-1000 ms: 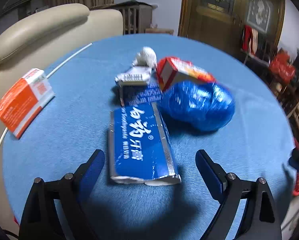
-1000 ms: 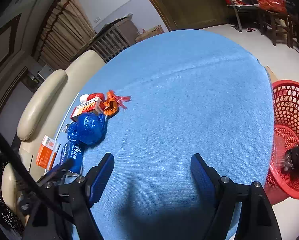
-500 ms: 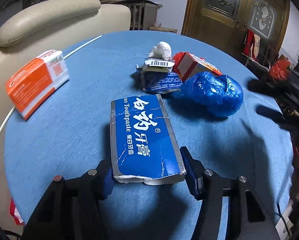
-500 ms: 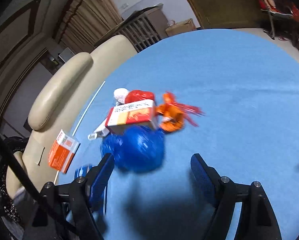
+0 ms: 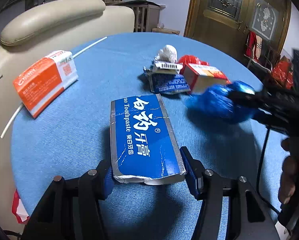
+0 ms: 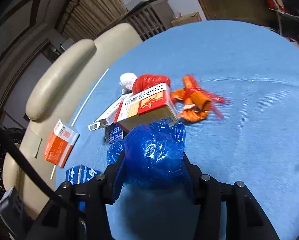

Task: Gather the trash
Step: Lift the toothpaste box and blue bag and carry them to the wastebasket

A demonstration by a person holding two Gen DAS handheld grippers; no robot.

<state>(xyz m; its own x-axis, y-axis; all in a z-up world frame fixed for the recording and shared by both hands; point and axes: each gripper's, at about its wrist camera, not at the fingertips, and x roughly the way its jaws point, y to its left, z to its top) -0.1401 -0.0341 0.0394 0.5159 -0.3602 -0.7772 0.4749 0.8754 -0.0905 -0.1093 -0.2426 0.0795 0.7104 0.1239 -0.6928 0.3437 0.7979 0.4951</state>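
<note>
the left gripper [image 5: 148, 175] was clamped on the near end of the blue toothpaste box [image 5: 143, 138], its blue pads pressed against both long sides while the box lay flat on the round blue counter [image 5: 59, 144]. the right gripper [image 6: 152, 178] was closing its jaws on the crumpled blue plastic bag [image 6: 154, 156], which bulged up between the two fingers, with the pads tight against its sides. in the left wrist view that bag [image 5: 219, 102] was blurred, right of the toothpaste box, with the right gripper [image 5: 249, 100] reaching in from the right edge.

beyond the bag lay the rest of the trash in a loose heap: a red and yellow carton [image 6: 147, 106], leaning on a flattened blue and white box [image 5: 167, 78], a red plastic bag [image 6: 149, 81] and a white paper wad [image 6: 127, 80] behind them, and an orange wrapper [image 6: 195, 104] just to the right. an orange and white carton [image 5: 45, 82] sat well apart at the counter's left edge, beside a thin white stick [image 5: 89, 45]. a beige sofa [image 5: 49, 22] stood behind the counter.
</note>
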